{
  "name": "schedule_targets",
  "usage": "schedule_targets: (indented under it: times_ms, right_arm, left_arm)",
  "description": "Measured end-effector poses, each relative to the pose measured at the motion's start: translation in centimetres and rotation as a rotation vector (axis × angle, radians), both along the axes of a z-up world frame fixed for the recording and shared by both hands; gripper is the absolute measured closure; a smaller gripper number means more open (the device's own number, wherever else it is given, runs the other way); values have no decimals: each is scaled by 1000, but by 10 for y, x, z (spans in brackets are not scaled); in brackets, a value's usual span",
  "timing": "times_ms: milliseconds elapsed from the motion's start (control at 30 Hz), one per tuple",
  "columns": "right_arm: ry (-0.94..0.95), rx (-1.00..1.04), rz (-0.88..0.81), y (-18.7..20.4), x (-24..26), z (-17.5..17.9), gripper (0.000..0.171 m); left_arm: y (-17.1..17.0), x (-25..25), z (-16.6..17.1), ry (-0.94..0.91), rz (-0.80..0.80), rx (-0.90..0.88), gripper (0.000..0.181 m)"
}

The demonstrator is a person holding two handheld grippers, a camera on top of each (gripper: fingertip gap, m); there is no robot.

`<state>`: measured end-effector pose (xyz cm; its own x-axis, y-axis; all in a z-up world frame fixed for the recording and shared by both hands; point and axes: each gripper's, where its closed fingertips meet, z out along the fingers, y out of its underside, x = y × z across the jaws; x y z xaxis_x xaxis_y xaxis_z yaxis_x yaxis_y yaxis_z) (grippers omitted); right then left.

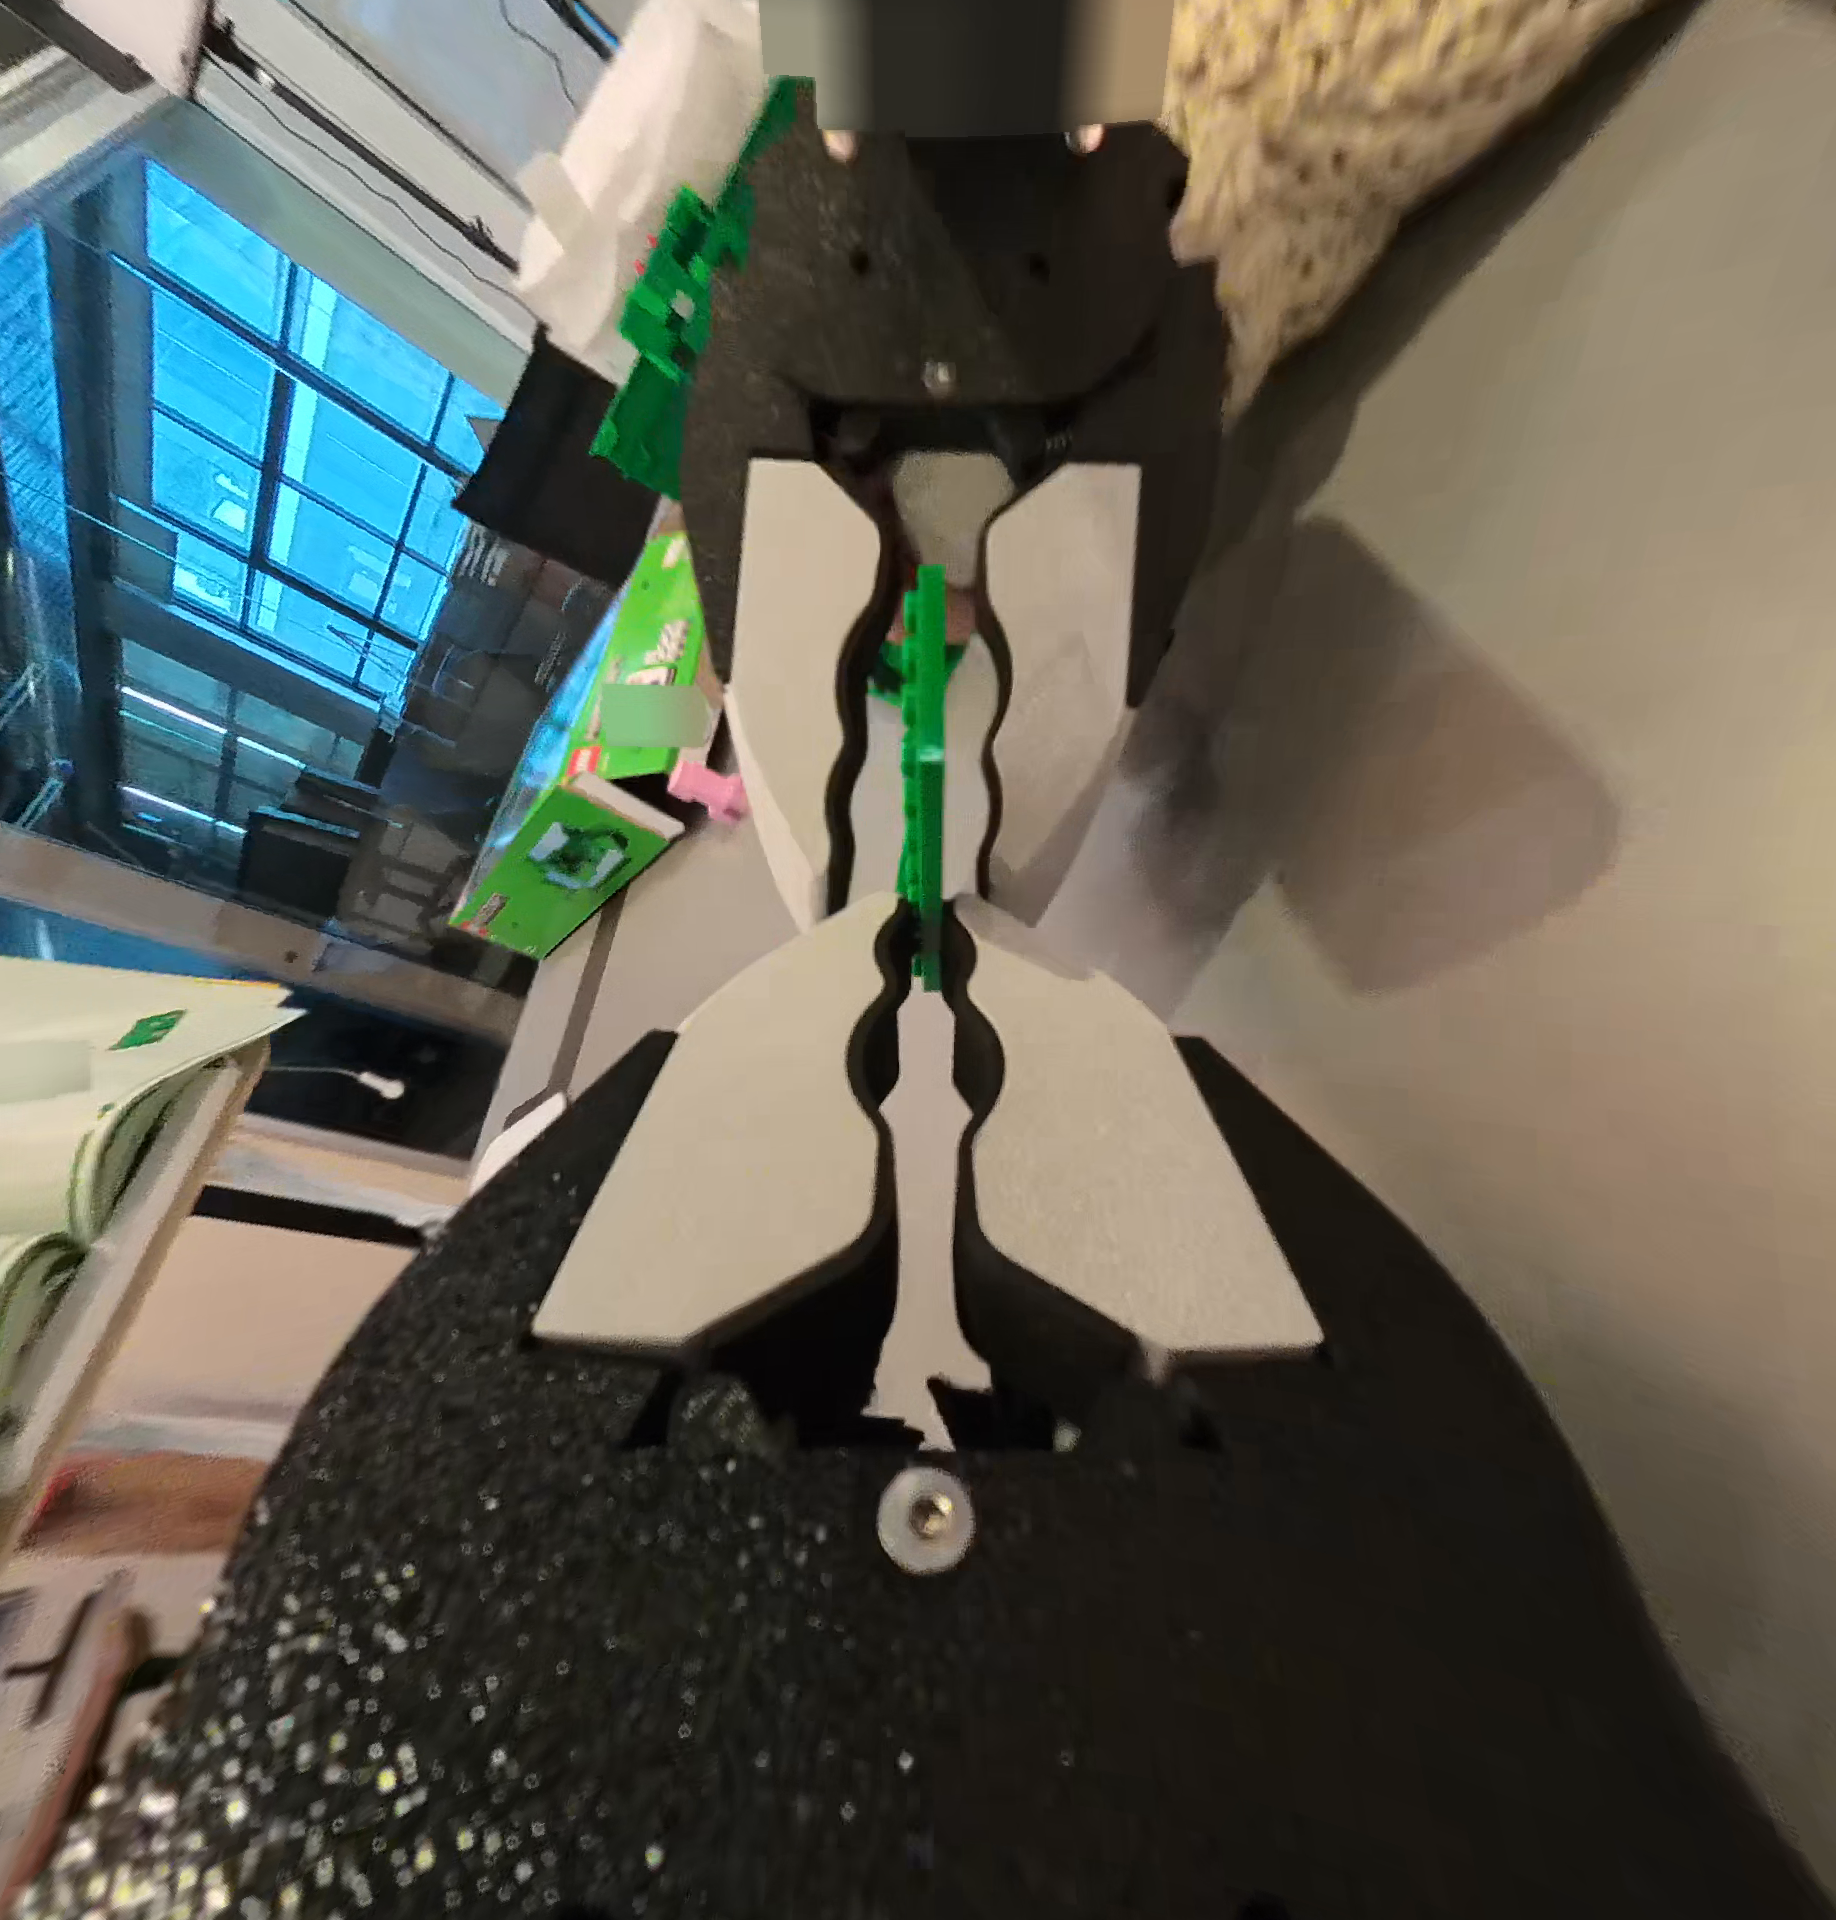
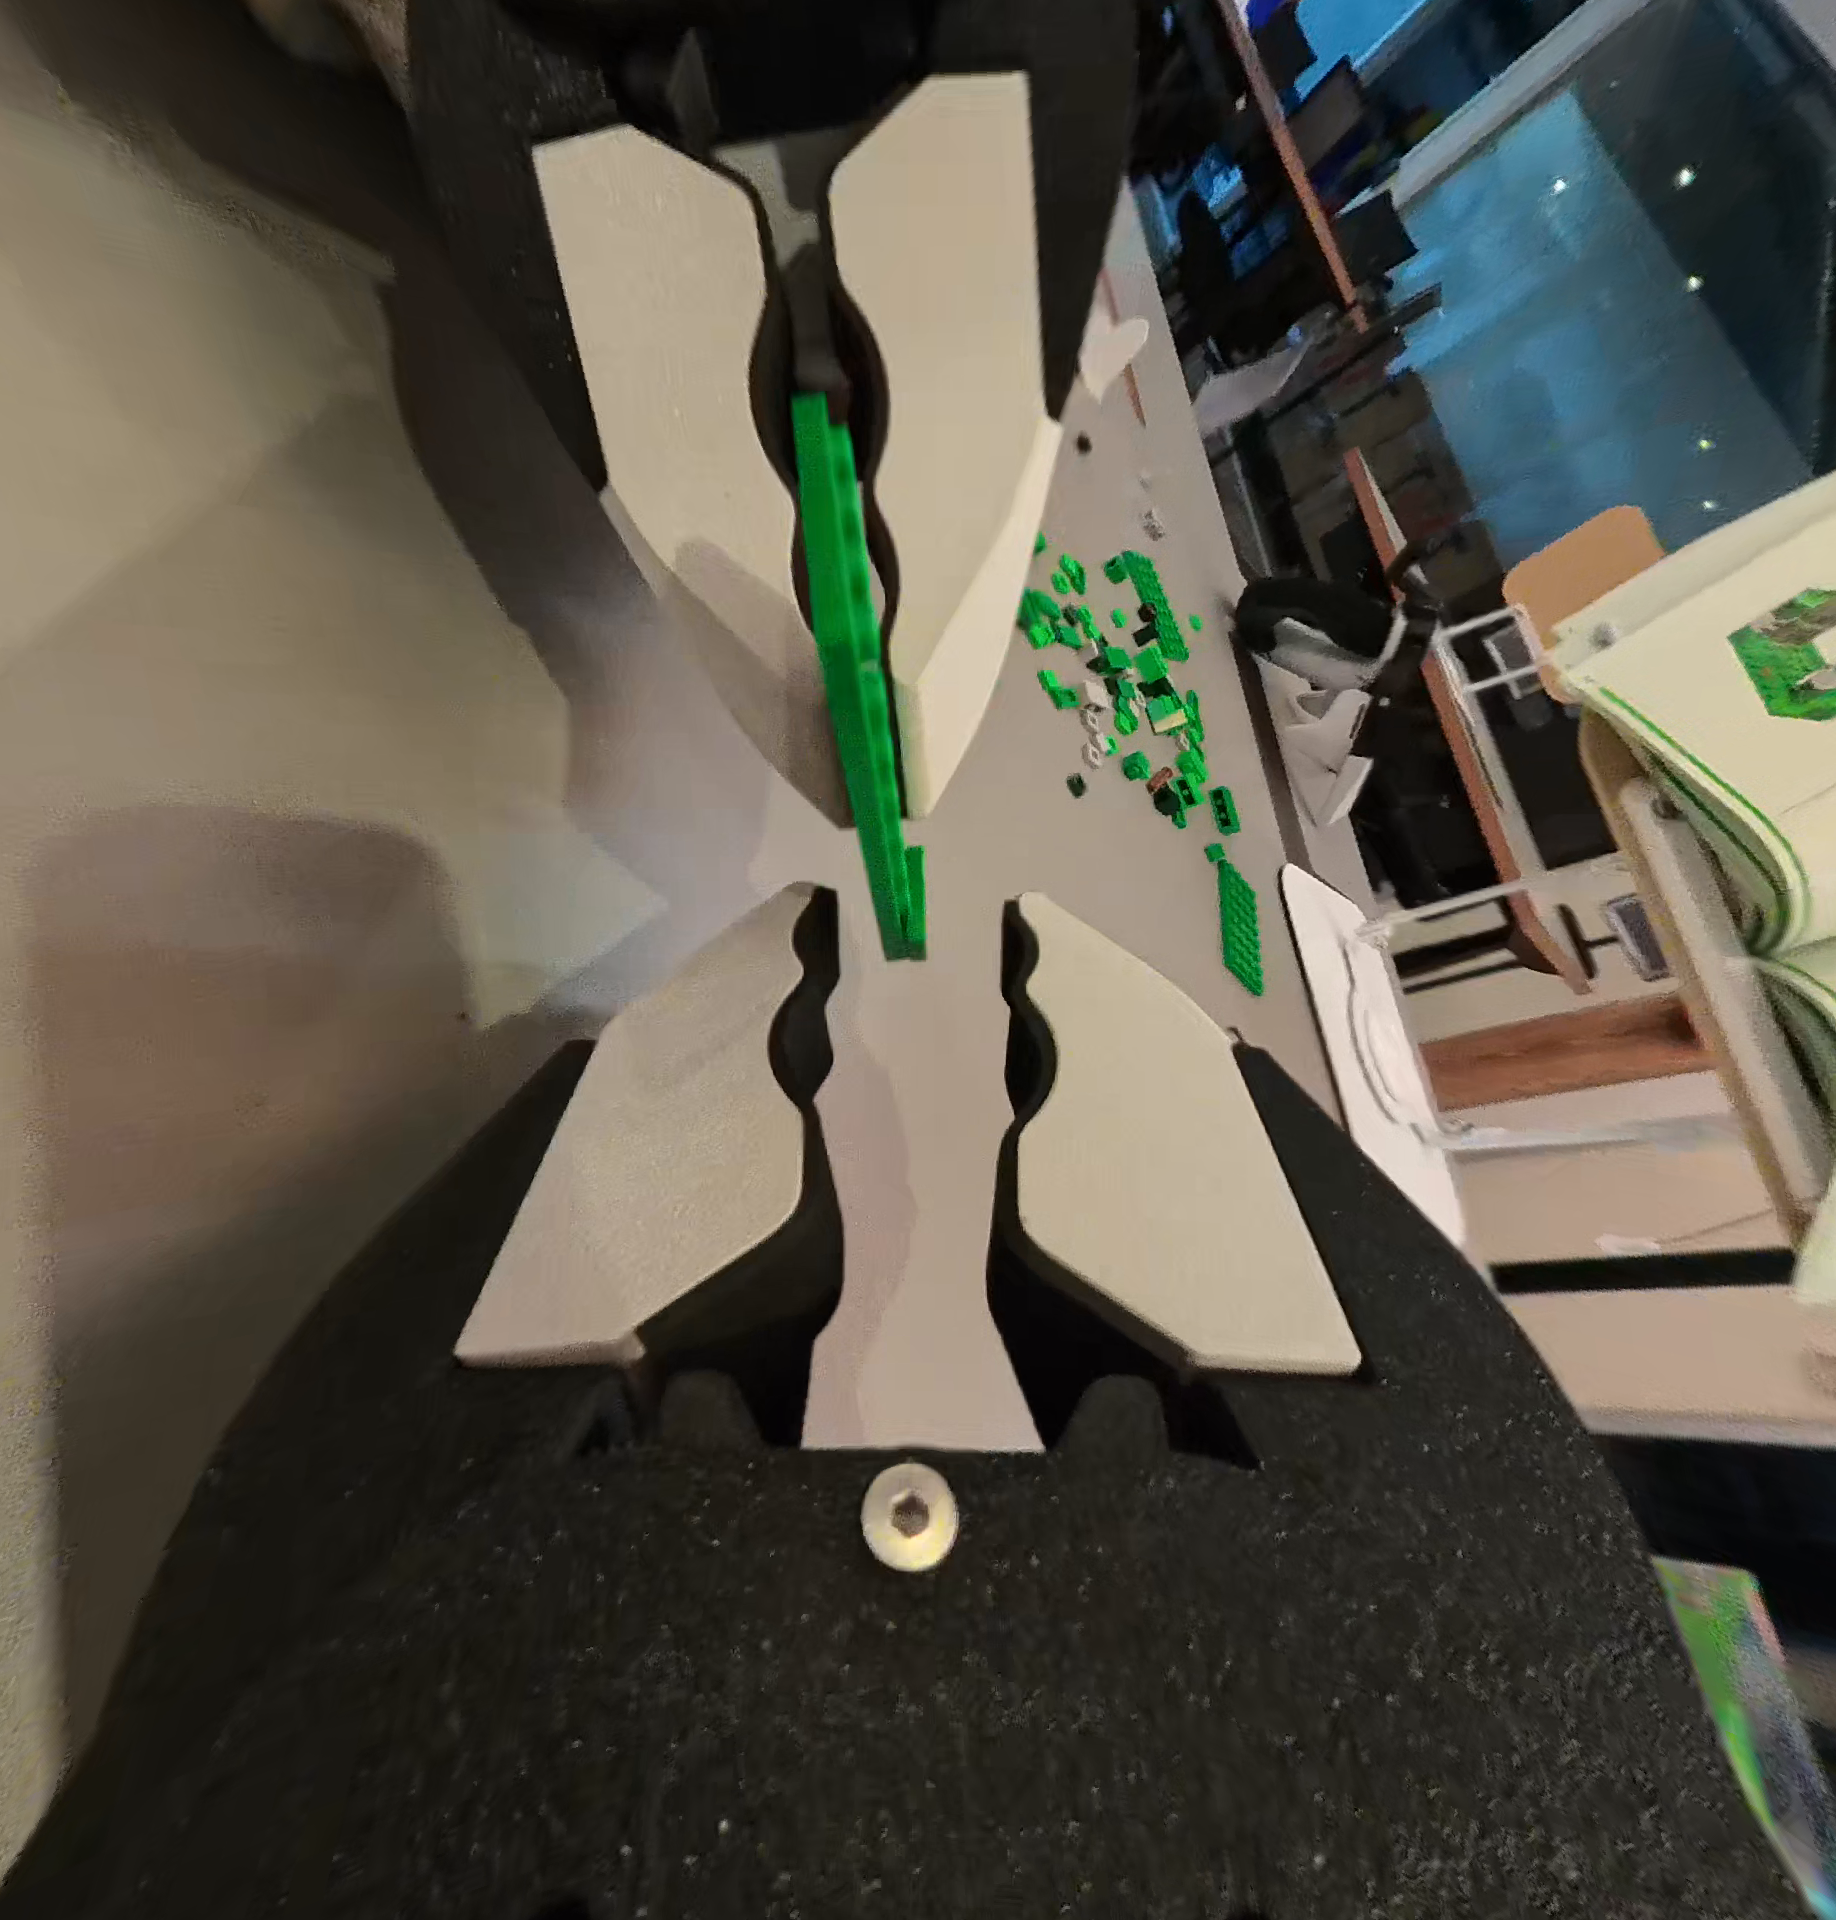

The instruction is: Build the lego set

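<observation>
Lego plate [image 1: 926, 790], green, thin and seen edge-on, is gripped at one end by the left claw [image 1: 924, 925], whose tips are clenched on it. Its long axis runs straight ahead from that claw, and the free end reaches into the gap of the right claw [image 2: 914, 904]. The right claw is held released, with its fingers well apart on either side of the plate's tip and not touching it. The right claw is therefore judged the nearer one for any closing move, which would need only a pinch across the plate's flat faces. One plate is held; a smaller piece seems to be fixed at its free end, though this cannot be told surely. Beyond the right claw and to its right, a scatter of loose green pieces [image 2: 1132, 675], too many to count, lies on the surface [image 2: 1101, 499], with one larger green plate [image 2: 1241, 925] nearer. One open instruction booklet [image 2: 1724, 727] stands farther right. One green box [image 1: 571, 862] lies left of the left claw.
</observation>
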<state>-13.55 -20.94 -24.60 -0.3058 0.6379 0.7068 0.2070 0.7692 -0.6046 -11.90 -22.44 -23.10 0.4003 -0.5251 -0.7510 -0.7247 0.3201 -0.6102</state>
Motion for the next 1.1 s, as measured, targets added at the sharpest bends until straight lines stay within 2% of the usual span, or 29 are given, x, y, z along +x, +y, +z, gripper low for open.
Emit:
schedule_targets:
  times_ms: [233,400,567,667,900,1100]
  right_arm:
    - [104,-144,159,-14,15,28,156]
    - [75,-128,191,-18,18,25,164]
    - [76,-137,209,-19,20,29,164]
    - [70,-156,234,-21,22,29,164]
    - [41,-203,305,-33,25,27,164]
    - [18,-209,339,-36,28,23,164]
  left_arm:
    - [-6,2,16,-178,-74,-24,177]
    - [-9,5,16,-178,-95,-25,177]
    - [-10,5,20,-216,-94,-17,177]
    - [-4,1,27,-242,-36,47,152]
    - [-16,17,17,-196,-145,20,173]
    - [-20,21,15,-199,-176,-16,174]
